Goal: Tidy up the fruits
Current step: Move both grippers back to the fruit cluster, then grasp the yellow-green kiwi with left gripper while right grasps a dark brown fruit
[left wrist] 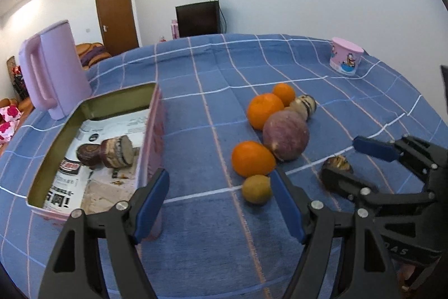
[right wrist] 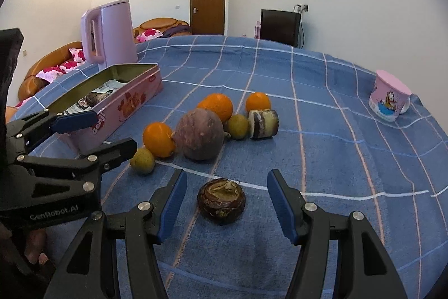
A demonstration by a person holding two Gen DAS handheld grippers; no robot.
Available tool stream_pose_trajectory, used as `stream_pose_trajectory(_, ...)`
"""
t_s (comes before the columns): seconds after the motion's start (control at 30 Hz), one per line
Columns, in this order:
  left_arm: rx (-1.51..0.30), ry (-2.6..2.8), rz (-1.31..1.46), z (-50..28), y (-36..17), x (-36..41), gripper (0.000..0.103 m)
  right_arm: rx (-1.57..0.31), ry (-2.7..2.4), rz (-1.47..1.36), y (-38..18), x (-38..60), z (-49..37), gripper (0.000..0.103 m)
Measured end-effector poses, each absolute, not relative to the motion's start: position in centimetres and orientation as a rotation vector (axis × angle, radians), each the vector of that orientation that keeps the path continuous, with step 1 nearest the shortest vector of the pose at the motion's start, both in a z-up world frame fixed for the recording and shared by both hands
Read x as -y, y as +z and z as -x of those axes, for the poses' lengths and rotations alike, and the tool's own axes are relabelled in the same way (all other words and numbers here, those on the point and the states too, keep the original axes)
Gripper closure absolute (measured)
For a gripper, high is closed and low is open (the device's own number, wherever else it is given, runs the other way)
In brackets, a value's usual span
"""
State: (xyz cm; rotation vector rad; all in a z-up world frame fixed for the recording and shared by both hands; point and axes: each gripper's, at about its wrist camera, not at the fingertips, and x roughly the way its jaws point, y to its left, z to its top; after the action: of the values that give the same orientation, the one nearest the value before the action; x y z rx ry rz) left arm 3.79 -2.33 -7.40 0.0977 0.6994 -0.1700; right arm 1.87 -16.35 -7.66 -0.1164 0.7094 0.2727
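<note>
Hovering over the blue checked cloth (right wrist: 322,108), both tongs stand released, nothing pressed between their blue pads. The right gripper (right wrist: 226,203) brackets a dark brown, wrinkled round fruit (right wrist: 221,201) with a tan, folded top; the pads stand clear of it on either side. The left gripper (left wrist: 221,206) hangs just short of a small yellow-green fruit (left wrist: 256,189), which lies near the inner edge of one pad without being touched.

Behind that small fruit, touching or nearly so, sits an orange (left wrist: 253,158), then a large dull purple fruit (left wrist: 286,135), two more oranges, and a striped brown-and-cream cut piece (right wrist: 263,123). Left of the purple fruit stands an open pink tin (left wrist: 152,136), lined with printed paper and holding two brown pieces; its near corner is hidden behind a left pad. What those pieces are is hard to make out.
</note>
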Motion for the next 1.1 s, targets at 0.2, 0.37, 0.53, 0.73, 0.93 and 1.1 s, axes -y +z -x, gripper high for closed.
stream_pose_trajectory(0.2,-0.719,-0.211,-0.13,-3.8,-7.7,3.4,0.034,-0.738,0.286,0.109,-8.0,16.5,-2.0,0.054)
stream_pose_trajectory(0.37,-0.773,-0.259,-0.147,-4.4,-8.3,4.0,0.049,-0.784,0.317,0.088,-8.4,16.7,-2.6,0.058)
stream_pose_trajectory(0.53,-0.817,-0.289,-0.143,-4.9,-8.7,4.2,0.06,-0.789,0.326,0.075,-8.5,16.8,-2.7,0.062)
stream_pose_trajectory(0.73,-0.854,-0.313,-0.131,-5.3,-9.2,4.3,0.073,-0.784,0.325,0.08,-8.4,16.8,-2.6,0.062)
stream_pose_trajectory(0.93,-0.804,-0.289,-0.13,-4.6,-8.8,4.0,0.073,-0.752,0.328,0.086,-8.1,16.8,-2.2,0.062)
stream_pose_trajectory(1.1,-0.763,-0.27,-0.122,-4.1,-8.4,3.5,0.073,-0.725,0.337,0.078,-7.9,16.8,-2.0,0.062)
